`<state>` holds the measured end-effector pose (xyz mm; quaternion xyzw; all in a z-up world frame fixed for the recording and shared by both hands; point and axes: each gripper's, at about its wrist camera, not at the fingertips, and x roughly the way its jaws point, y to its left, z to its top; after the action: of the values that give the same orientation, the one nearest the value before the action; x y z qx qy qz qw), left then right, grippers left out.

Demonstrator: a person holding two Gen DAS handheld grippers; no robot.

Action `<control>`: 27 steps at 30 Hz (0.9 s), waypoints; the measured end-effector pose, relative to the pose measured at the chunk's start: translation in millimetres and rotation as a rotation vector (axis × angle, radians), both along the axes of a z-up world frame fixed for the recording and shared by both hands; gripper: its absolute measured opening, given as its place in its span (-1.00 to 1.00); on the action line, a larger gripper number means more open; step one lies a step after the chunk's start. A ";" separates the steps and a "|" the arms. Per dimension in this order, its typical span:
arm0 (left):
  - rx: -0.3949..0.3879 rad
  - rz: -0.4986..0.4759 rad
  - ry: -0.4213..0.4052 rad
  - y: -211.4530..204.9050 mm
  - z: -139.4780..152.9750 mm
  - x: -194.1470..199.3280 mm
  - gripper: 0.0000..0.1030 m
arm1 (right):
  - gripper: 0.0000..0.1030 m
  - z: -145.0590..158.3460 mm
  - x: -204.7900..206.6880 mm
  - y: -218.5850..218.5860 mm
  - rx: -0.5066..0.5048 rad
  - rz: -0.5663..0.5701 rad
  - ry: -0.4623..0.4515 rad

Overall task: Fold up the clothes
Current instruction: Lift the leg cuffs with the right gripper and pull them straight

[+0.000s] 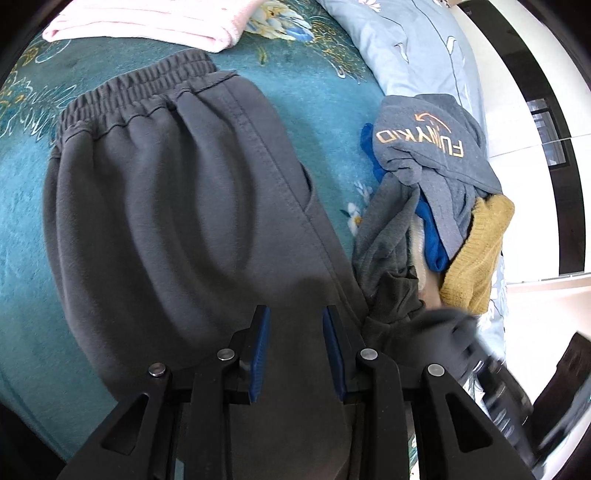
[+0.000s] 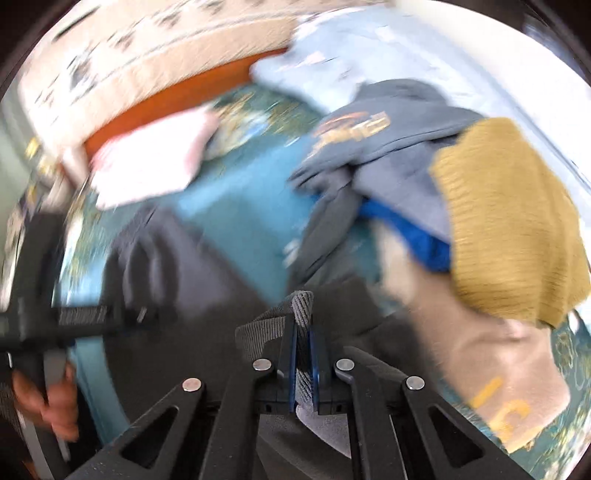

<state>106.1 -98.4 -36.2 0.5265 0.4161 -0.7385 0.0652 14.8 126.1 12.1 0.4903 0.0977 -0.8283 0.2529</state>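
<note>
Dark grey sweatpants [image 1: 177, 206] lie flat on the teal floral bedspread [image 1: 317, 92], elastic waistband at the far end. My left gripper [image 1: 297, 314] hovers open just above the pants' lower part, nothing between its blue pads. In the blurred right wrist view, my right gripper [image 2: 303, 321] is shut on a ribbed grey cuff [image 2: 301, 306] of the pants, lifted off the bed. The other gripper [image 2: 55, 321] and a hand [image 2: 51, 402] show at the left there.
A heap of clothes lies to the right: a grey-blue sweatshirt with orange lettering [image 1: 436, 147], a blue garment [image 1: 432, 236], a mustard knit [image 1: 476, 251]. A folded pink item [image 1: 147, 26] sits at the far left. A light blue quilt [image 1: 406, 44] lies beyond.
</note>
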 end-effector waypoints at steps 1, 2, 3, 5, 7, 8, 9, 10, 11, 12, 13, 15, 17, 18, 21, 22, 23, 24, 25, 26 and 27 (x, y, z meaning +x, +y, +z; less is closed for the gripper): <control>0.001 -0.004 0.001 0.4 -0.1 -0.9 -0.42 | -0.88 -1.4 -8.6 4.5 -0.006 -0.039 0.000; 0.003 -0.003 -0.001 0.2 -0.7 -1.2 -0.42 | -0.88 -8.0 -18.2 7.9 0.000 -0.082 -0.007; 0.004 -0.002 -0.004 -0.2 -1.5 -1.5 -0.42 | -0.88 -18.5 -28.2 10.3 0.015 -0.129 -0.021; 0.012 0.007 -0.014 -1.3 -3.7 -1.6 -0.42 | -0.88 -39.8 -44.3 13.8 0.039 -0.207 -0.063; 0.019 0.015 -0.024 -2.3 -6.1 -1.1 -0.42 | -0.87 -60.1 -53.2 14.2 0.040 -0.262 -0.121; 0.021 0.017 -0.027 -2.4 -6.7 -0.8 -0.42 | -0.81 -65.8 -55.9 13.1 0.046 -0.277 -0.137; 0.023 0.018 -0.030 -2.4 -7.3 -0.5 -0.42 | -0.80 -66.9 -55.7 11.4 0.058 -0.280 -0.136; 0.025 0.019 -0.033 -2.1 -7.6 -0.4 -0.42 | -0.79 -66.8 -54.7 9.5 0.072 -0.281 -0.130; 0.028 0.018 -0.033 -1.7 -7.5 -0.1 -0.42 | -0.60 -63.1 -52.7 9.5 0.079 -0.284 -0.118; 0.030 0.017 -0.032 -0.7 -7.2 -0.3 -0.42 | -0.19 -58.5 -50.4 10.1 0.084 -0.288 -0.105; 0.031 0.015 -0.030 0.2 -6.6 -0.7 -0.42 | 0.04 -53.9 -48.1 10.6 0.089 -0.292 -0.091; 0.034 0.011 -0.023 1.8 -4.9 -1.4 -0.42 | 0.21 -33.6 -34.4 13.9 0.106 -0.321 -0.012; 0.038 0.009 -0.013 3.0 -3.0 -1.9 -0.42 | 0.21 -17.9 -15.9 14.1 0.097 -0.322 0.017; 0.040 0.009 -0.008 3.3 -2.1 -2.0 -0.42 | 0.21 -15.8 -7.6 11.0 0.085 -0.310 0.000; 0.036 0.029 -0.002 -0.5 0.6 0.2 -0.42 | 0.21 -31.7 2.2 -9.6 0.073 -0.238 -0.089; 0.021 0.044 -0.001 -3.6 3.5 2.8 -0.42 | 0.21 -39.1 2.7 -17.9 0.095 -0.216 -0.103; 0.007 0.057 -0.001 -6.5 6.2 5.2 -0.42 | 0.21 -48.4 4.5 -27.4 0.133 -0.205 -0.098; -0.004 0.069 0.000 -9.2 8.1 7.0 -0.42 | 0.22 -58.2 6.7 -37.2 0.175 -0.196 -0.089; -0.012 0.081 0.001 -12.1 9.8 8.7 -0.42 | 0.23 -65.0 5.7 -43.8 0.204 -0.197 -0.083; -0.013 0.095 0.002 -15.2 10.5 10.2 -0.42 | 0.26 -70.9 3.9 -49.7 0.231 -0.200 -0.078; -0.013 0.109 0.002 -18.3 11.2 11.8 -0.42 | 0.27 -77.5 1.4 -55.5 0.264 -0.208 -0.074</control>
<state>117.9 -116.7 -25.0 0.5017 0.4394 -0.7372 0.1085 16.2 70.6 -65.4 0.5571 0.1452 -0.8112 0.1025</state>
